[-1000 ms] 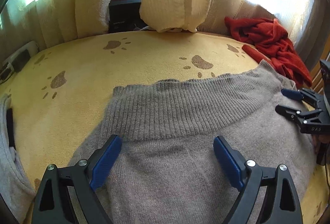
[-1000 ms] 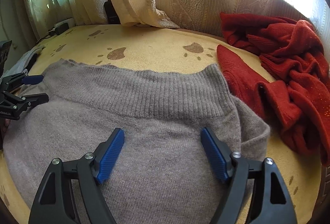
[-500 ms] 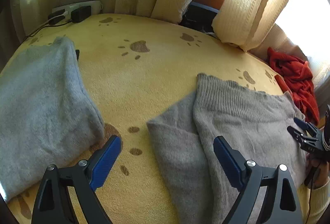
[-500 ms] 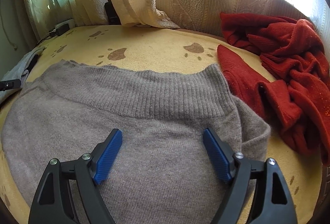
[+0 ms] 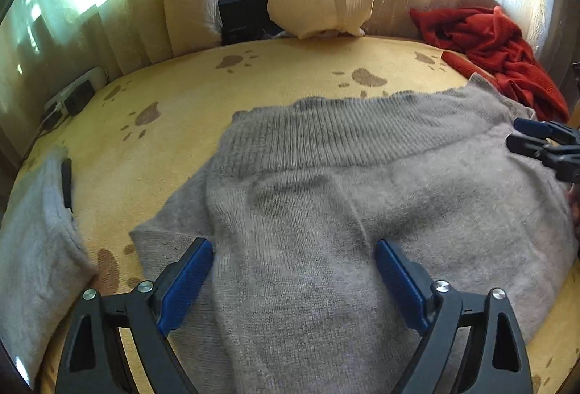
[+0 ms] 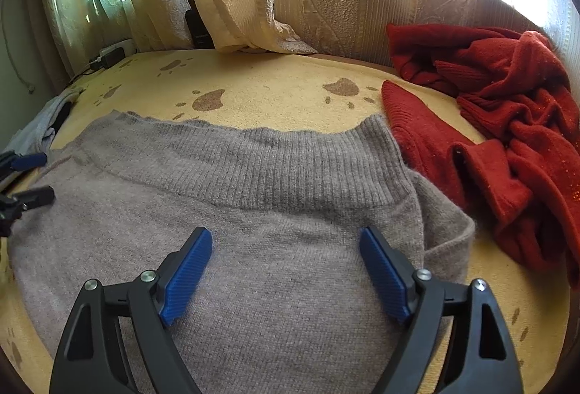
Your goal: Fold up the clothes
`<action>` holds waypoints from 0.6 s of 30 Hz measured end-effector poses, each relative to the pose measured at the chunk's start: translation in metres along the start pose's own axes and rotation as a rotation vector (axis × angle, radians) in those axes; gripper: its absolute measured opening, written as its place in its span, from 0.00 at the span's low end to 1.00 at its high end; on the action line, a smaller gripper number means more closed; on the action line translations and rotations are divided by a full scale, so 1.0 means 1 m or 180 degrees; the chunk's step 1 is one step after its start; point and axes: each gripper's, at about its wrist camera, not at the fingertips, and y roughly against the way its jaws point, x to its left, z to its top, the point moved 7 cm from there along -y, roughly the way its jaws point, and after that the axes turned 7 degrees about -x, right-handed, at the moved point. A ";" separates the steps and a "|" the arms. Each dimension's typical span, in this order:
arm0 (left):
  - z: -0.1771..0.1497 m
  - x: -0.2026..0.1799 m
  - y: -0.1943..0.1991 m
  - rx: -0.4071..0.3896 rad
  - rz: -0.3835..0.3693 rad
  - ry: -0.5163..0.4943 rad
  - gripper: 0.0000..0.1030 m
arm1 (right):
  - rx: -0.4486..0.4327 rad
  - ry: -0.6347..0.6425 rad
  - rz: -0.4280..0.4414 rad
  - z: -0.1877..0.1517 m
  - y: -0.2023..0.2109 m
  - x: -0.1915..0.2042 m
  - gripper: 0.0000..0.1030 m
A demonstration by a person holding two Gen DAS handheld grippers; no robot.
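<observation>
The grey-brown knitted wool jumper (image 6: 282, 212) lies flat on the yellow paw-print bedspread (image 6: 275, 93), ribbed hem farthest away, ready for folding. Right gripper (image 6: 286, 270) hovers, jaws opening, gripping nothing; left gripper (image 5: 293, 281) jaws apart, empty.

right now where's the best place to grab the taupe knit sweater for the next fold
Probably the taupe knit sweater by its ribbed hem band's far corners, one per gripper, coming from above: the band lies flat and thick, its corners free on the yellow paw-print blanket.
</observation>
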 end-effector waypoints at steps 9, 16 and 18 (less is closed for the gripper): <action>-0.002 0.008 -0.004 -0.0050 -0.0149 0.0153 0.99 | -0.0530 -0.0755 -0.0105 -0.015 0.077 -0.088 0.85; -0.002 0.009 -0.003 -0.0055 -0.0155 0.0155 0.99 | -0.0375 -0.0889 -0.0003 -0.013 0.057 -0.104 0.85; -0.002 0.010 -0.003 -0.0055 -0.0155 0.0154 0.99 | -0.0254 -0.0831 0.0075 -0.011 0.044 -0.095 0.85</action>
